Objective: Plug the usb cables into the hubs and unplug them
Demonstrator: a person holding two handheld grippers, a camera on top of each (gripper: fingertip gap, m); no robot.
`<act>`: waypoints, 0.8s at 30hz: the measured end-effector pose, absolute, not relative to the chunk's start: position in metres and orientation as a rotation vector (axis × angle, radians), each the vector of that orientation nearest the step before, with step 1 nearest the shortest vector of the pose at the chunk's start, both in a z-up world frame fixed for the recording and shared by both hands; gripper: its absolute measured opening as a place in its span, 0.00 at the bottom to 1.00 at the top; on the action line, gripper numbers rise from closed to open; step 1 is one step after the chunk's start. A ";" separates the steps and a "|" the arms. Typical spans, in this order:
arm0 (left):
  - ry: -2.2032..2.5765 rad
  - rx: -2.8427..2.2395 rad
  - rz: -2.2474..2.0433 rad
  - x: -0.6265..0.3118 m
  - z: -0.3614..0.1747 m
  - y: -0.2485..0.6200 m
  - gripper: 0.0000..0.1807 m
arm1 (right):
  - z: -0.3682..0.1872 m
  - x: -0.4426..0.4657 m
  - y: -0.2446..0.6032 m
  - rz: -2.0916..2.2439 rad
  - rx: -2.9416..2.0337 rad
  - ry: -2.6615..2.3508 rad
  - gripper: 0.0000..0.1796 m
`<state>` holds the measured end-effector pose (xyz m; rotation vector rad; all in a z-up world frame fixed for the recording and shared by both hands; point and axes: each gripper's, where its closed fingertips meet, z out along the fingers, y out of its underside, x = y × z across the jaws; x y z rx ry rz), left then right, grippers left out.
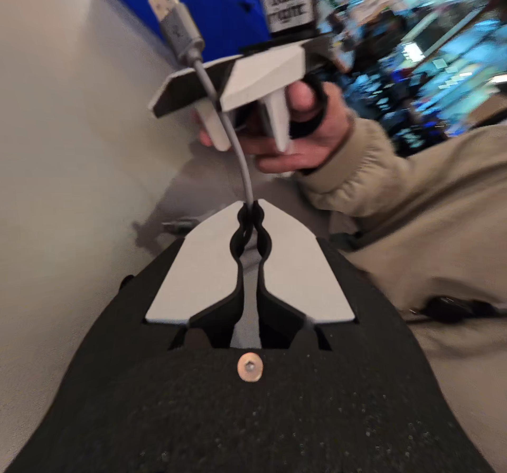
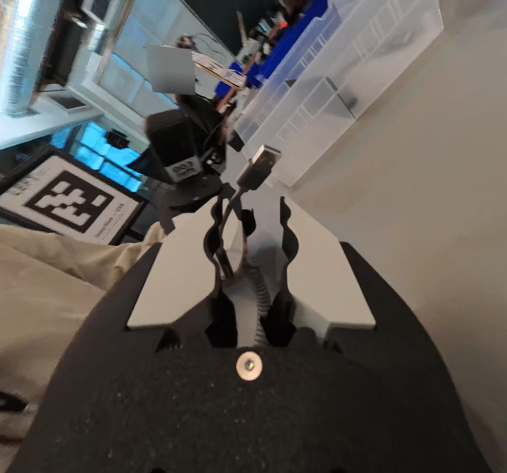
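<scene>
My left gripper (image 1: pixel 250 208) is shut on a grey USB cable (image 1: pixel 241 157) near its end. The cable curves up to a silver USB-A plug (image 1: pixel 170 12) held in the air. The right gripper (image 1: pixel 253 146), held by a hand, is open, and the cable runs between its white fingers (image 1: pixel 216 130) without being pinched. In the right wrist view the right gripper (image 2: pixel 249 212) is open, with the cable (image 2: pixel 227 221) close to its left finger and the plug (image 2: pixel 259 167) just beyond the tips. A small blurred grey object (image 1: pixel 175 225) lies on the table; I cannot tell whether it is a hub.
The white table (image 1: pixel 55 157) is below. Clear plastic bins (image 2: pixel 343 75) stand along its edge, with blue bins (image 1: pixel 192 6) behind. A framed black-and-white marker board (image 2: pixel 68 201) stands at left. The person's beige sleeve (image 1: pixel 384 185) is close at right.
</scene>
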<state>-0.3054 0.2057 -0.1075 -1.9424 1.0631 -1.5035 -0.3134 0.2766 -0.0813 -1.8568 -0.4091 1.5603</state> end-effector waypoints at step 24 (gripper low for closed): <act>0.890 -2.054 -1.226 -0.335 -0.129 0.236 0.22 | -0.151 -0.278 0.323 1.187 -2.137 -0.142 0.04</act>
